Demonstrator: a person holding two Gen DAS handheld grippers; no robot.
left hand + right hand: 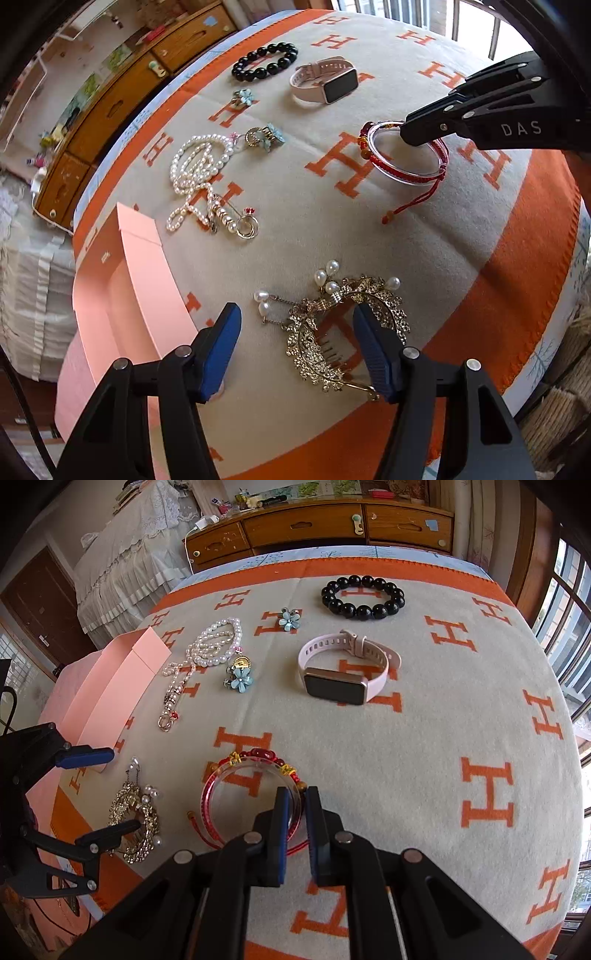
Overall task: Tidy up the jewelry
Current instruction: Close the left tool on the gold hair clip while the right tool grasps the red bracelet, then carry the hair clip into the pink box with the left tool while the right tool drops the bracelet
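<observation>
On the cream and orange blanket, jewelry lies spread out. Near the middle, the right gripper has its jaws pinched together on the rim of a clear bangle, which is wound with a red cord bracelet. To the left, the left gripper stands about half open, its blue pads either side of a gold rhinestone hair comb with pearls; whether the right pad touches the comb I cannot tell. Farther off lie a pink smartwatch, a black bead bracelet, two blue flower clips and a pearl necklace. An open pink box sits at the far left.
</observation>
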